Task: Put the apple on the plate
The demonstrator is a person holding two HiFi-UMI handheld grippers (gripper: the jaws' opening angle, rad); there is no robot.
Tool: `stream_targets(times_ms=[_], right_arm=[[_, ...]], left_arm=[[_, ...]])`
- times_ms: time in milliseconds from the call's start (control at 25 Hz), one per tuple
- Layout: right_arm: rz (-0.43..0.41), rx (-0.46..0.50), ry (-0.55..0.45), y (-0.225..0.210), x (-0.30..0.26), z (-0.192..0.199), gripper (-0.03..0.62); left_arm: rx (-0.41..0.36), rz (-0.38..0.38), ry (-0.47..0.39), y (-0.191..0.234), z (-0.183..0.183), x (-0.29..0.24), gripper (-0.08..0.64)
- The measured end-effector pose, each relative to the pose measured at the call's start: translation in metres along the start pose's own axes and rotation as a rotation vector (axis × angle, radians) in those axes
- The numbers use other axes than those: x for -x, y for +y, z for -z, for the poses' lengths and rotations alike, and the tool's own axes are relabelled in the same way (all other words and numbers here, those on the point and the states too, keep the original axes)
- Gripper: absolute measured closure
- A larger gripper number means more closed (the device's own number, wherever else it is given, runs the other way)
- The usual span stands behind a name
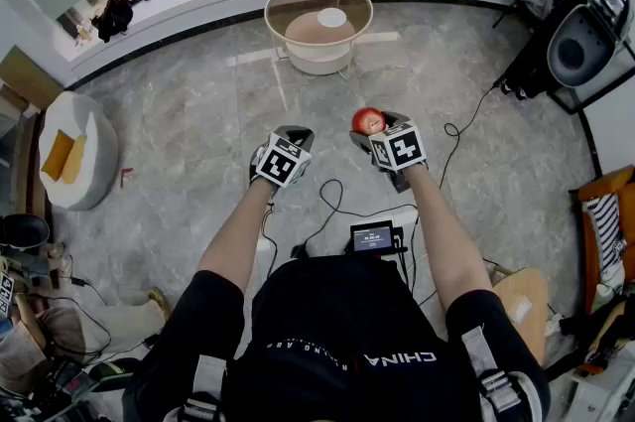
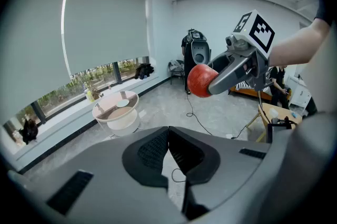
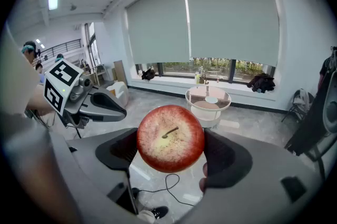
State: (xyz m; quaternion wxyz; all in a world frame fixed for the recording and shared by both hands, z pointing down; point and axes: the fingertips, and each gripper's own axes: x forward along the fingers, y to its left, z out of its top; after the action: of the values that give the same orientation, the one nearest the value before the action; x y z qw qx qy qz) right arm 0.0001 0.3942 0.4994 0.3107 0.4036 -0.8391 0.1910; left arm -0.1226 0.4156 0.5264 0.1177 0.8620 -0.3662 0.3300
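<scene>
The left gripper [image 1: 295, 133] is held over the grey floor [image 1: 179, 112] with its jaws closed together and nothing between them. Ahead, well apart from both grippers, a small white plate [image 1: 331, 17] lies on a round glass counter [image 1: 290, 5]. The right gripper [image 1: 375, 125] is clamped on the red apple [image 3: 170, 138], holding it in the air, stem toward the camera.

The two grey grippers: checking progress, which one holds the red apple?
The right gripper: the red apple sits clamped between its jaws, while the left gripper is shut and empty.
</scene>
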Motion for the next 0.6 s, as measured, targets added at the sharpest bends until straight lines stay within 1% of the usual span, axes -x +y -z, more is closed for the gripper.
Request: stream_targets(times_ms=[200,360,520,600], right_arm=[[0.011,0.006,0.000,0.002,0.000,-0.004,0.179],[0.024,-0.004,0.003,-0.002,0.002,-0.001,0.179],[0.036,-0.016,-0.003,-0.005,0.006,-0.002,0.179],[0.028,-0.024,-0.015,-0.005,0.007,-0.004,0.179]], left_arm=[[-0.006,0.003,-0.027,0.007,-0.005,0.002,0.543],[-0.027,0.014,-0.028,0.003,-0.009,0.001,0.543],[-0.029,0.014,-0.011,0.003,-0.010,0.002,0.543],[-0.032,0.015,-0.021,0.003,-0.012,0.002,0.543]])
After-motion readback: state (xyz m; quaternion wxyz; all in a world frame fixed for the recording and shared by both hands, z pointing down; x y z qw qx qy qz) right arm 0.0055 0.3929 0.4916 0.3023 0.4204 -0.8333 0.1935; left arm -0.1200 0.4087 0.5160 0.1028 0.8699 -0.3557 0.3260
